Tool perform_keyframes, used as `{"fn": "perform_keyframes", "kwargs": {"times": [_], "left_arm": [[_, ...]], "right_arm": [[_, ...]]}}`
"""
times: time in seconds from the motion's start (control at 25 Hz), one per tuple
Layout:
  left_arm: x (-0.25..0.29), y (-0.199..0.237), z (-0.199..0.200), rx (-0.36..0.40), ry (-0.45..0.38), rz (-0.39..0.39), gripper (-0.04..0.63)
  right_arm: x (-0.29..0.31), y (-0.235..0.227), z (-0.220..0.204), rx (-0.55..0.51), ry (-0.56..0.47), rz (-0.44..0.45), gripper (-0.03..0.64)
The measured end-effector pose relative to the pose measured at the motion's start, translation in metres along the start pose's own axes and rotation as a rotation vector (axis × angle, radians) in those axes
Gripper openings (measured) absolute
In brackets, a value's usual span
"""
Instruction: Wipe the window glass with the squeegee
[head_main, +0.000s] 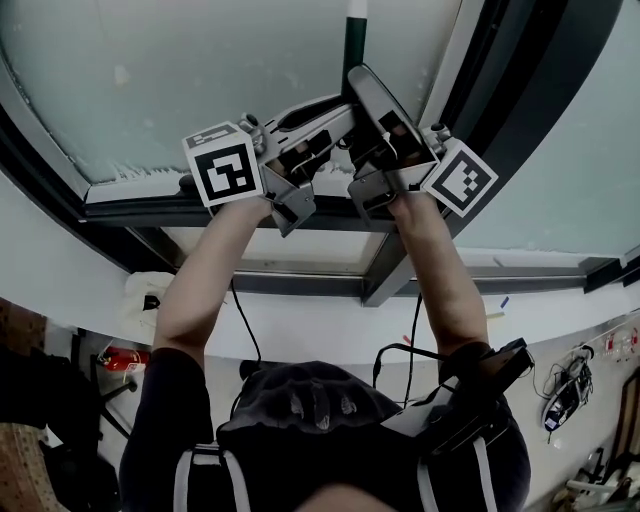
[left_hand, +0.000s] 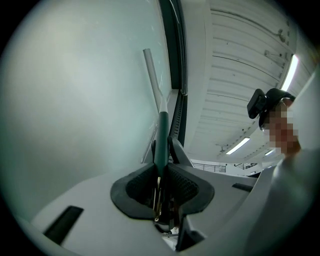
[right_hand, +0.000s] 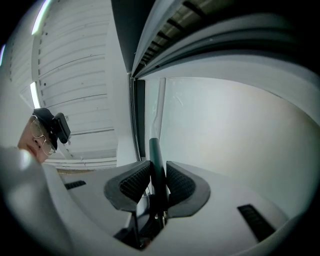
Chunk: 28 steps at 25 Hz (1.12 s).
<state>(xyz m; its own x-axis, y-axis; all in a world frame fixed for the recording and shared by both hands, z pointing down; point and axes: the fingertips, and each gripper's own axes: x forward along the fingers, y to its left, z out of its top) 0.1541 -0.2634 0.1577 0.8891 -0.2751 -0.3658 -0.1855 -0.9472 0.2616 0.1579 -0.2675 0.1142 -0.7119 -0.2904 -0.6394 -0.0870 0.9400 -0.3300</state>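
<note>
1. The window glass (head_main: 200, 80) is pale and frosted-looking and fills the upper left of the head view.
2. A dark window frame (head_main: 130, 215) runs along the glass's lower edge. An upright frame bar stands at its right edge.
3. The person's left forearm (head_main: 205, 270) and right forearm (head_main: 440, 270) reach up side by side toward the lower right corner of the glass.
4. The left gripper (left_hand: 161, 172) is clenched on the squeegee (left_hand: 161, 135). Its ribbed pads press both sides of the dark green handle.
5. The right gripper (right_hand: 156, 172) is clamped on the same handle, just beside the left gripper. Its pads close on the green grip from either side.
6. The squeegee rises from the two pairs of jaws along the right edge of the glass, just beside the upright frame bar. Its green handle passes into a pale shaft (left_hand: 152, 80) that slants up close against the pane. The blade end cannot be made out.
7. Each gripper carries a marker cube: the left cube (head_main: 222, 163) and the right cube (head_main: 460, 177) flank the meeting grippers.
</note>
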Motion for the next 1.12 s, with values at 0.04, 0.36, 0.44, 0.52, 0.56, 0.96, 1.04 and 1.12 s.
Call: {"fn": "perform_keyframes", "kwargs": {"times": [0.04, 0.36, 0.44, 0.52, 0.56, 0.96, 1.04, 1.12], "left_arm": [[0.001, 0.004, -0.001, -0.009, 0.003, -0.002, 0.086], [0.008, 0.023, -0.018, -0.051, 0.038, 0.002, 0.086], [0.003, 0.022, -0.024, -0.059, 0.046, 0.009, 0.086], [-0.004, 0.021, -0.034, -0.069, 0.047, 0.016, 0.086], [-0.009, 0.02, -0.041, -0.074, 0.046, 0.02, 0.086], [-0.022, 0.019, -0.07, -0.139, 0.077, 0.048, 0.086], [-0.023, 0.023, -0.075, -0.153, 0.082, 0.057, 0.086], [-0.024, 0.026, -0.078, -0.166, 0.087, 0.066, 0.086]], "right_arm": [[0.0, -0.004, 0.0, 0.002, 0.002, -0.004, 0.089], [-0.014, -0.029, -0.002, 0.022, -0.016, -0.037, 0.089], [-0.019, -0.029, -0.009, 0.043, -0.023, -0.037, 0.089], [-0.026, -0.029, -0.019, 0.056, -0.022, -0.037, 0.089], [-0.03, -0.028, -0.025, 0.061, -0.02, -0.035, 0.089], [-0.05, -0.031, -0.048, 0.106, 0.009, -0.071, 0.089], [-0.053, -0.036, -0.051, 0.117, 0.015, -0.083, 0.089], [-0.056, -0.04, -0.054, 0.128, 0.017, -0.095, 0.089]]}}
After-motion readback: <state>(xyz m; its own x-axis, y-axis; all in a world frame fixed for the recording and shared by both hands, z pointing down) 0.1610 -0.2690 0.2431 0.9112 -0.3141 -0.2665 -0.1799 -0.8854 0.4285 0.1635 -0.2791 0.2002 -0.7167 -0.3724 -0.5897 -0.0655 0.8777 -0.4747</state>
